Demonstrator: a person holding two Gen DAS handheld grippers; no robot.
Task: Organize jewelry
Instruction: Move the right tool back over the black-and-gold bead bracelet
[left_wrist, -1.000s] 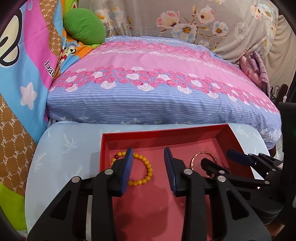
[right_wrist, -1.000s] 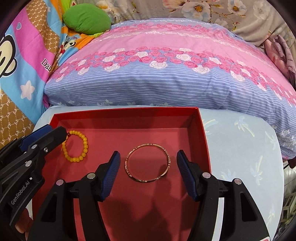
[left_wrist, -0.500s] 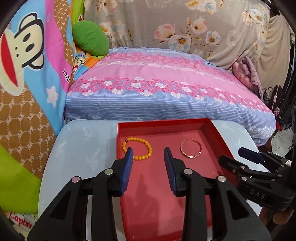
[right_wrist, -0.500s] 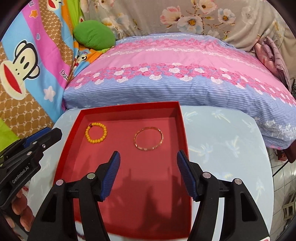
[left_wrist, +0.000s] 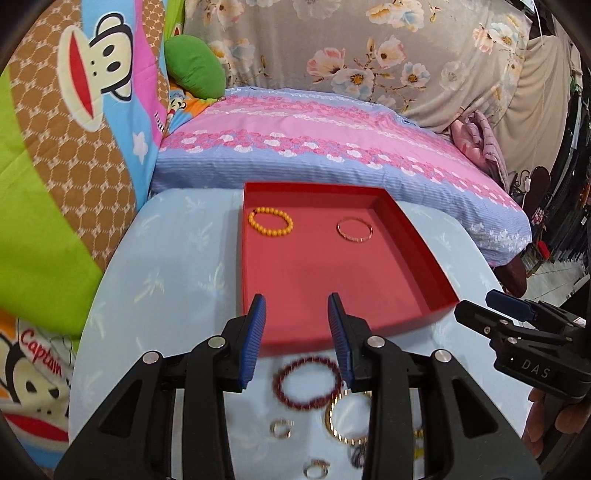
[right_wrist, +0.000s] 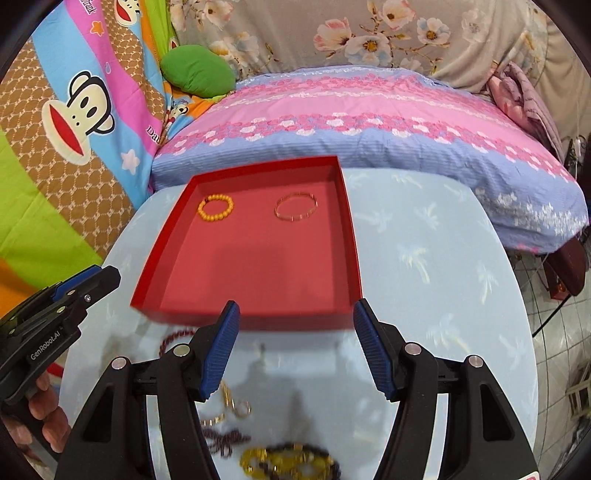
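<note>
A red tray (left_wrist: 436, 273) (right_wrist: 352, 236) lies on the pale blue table, holding a yellow bead bracelet (left_wrist: 270, 221) (right_wrist: 215, 208) and a thin gold bangle (left_wrist: 354, 229) (right_wrist: 296, 205) near its far wall. My left gripper (left_wrist: 297, 306) hovers open and empty over the tray's near edge. Below it on the cloth lie a dark red bead bracelet (left_wrist: 306, 382), a gold bangle (left_wrist: 345, 417) and small rings (left_wrist: 281, 428). My right gripper (right_wrist: 295, 314) is open and empty over the tray's near rim, with blurred loose jewelry (right_wrist: 288, 461) beneath it.
The table (left_wrist: 166, 266) is covered in a light blue cloth with palm prints. A pink and blue floral pillow (left_wrist: 332, 147) lies behind the tray, with a cartoon-print blanket (left_wrist: 74, 129) at the left. A hand (right_wrist: 44, 413) holds the left gripper's handle.
Both grippers have pulled back from the far end of the tray toward its near edge and risen a little. Loose jewelry on the cloth in front of the tray has come into view.
</note>
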